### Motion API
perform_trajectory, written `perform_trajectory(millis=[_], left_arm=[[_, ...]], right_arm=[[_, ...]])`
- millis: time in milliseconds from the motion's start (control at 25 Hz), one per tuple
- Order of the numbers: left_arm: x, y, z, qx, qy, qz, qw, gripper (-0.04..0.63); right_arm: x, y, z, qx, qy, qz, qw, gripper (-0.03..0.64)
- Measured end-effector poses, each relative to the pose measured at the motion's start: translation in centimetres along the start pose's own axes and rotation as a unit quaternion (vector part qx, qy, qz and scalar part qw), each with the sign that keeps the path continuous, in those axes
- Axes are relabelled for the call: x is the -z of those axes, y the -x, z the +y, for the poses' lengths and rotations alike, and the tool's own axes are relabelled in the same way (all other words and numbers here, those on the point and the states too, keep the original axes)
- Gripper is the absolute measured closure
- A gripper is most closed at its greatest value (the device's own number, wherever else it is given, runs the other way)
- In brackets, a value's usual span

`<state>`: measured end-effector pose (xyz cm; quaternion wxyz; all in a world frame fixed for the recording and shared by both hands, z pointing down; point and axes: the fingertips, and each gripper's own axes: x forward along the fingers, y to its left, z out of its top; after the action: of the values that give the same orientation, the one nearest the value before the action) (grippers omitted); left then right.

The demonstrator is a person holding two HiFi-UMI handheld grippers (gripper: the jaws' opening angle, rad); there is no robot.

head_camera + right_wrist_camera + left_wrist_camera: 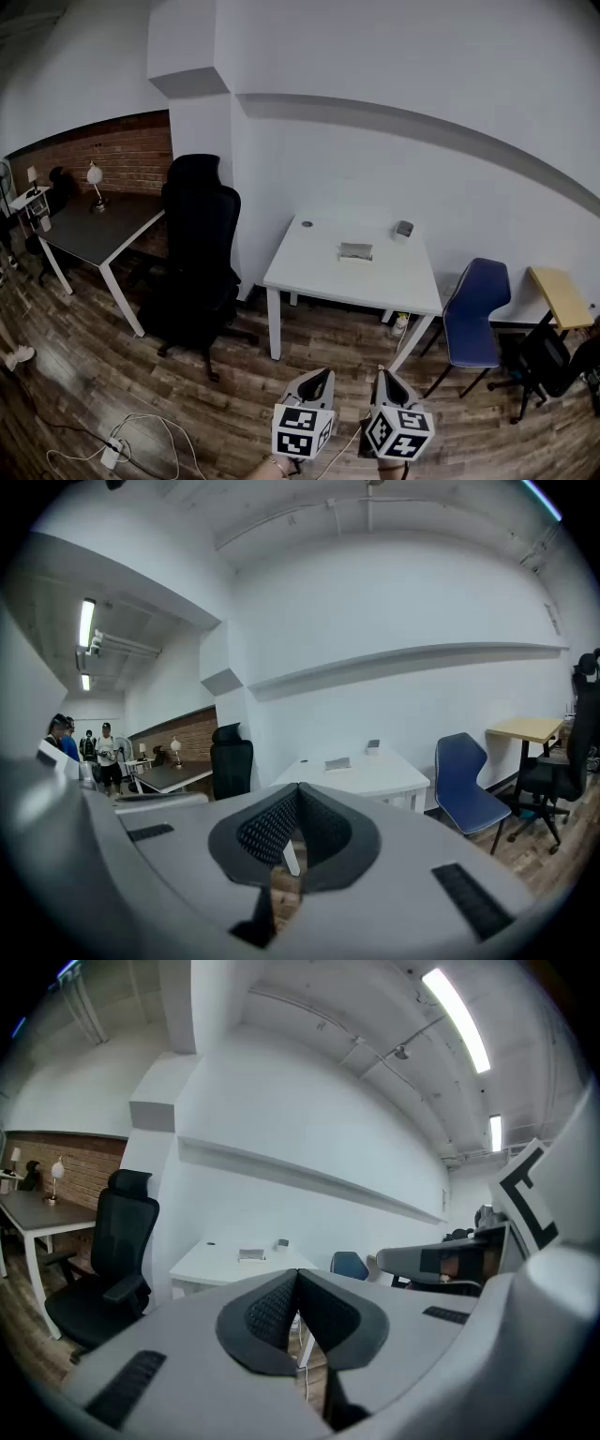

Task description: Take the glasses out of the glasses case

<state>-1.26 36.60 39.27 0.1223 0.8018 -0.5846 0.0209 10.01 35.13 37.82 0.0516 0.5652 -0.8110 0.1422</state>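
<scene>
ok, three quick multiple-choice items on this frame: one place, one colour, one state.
1. In the head view, the blue chair stands on which side of the white table? A left; B right; C behind.
2. The office chair is: A red; B black; C white.
3. Left gripper and right gripper are: A open wide; B shut on a case; C shut, empty.

Answers: B, the chair shows right of the table; B, it is black all over; C, each gripper view shows jaws together with nothing between.
</scene>
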Motion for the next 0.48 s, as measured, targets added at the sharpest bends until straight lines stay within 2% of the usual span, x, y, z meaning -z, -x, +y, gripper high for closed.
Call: perform_trajectory(millis=[360, 480], left_arm=[[0.4, -1.2, 1.5, -0.003, 0.004, 0.006, 1.0, 0.578], [0.1, -1.4, 2.3, -0.002, 0.001, 0.003, 1.0, 0.578]], right_arm=[[0.3, -1.7, 0.3, -0.002, -0.001, 0.01, 1.0, 0.584], [0.3, -2.8, 0.7, -0.007, -0.017, 0.008, 1.0, 0.584]])
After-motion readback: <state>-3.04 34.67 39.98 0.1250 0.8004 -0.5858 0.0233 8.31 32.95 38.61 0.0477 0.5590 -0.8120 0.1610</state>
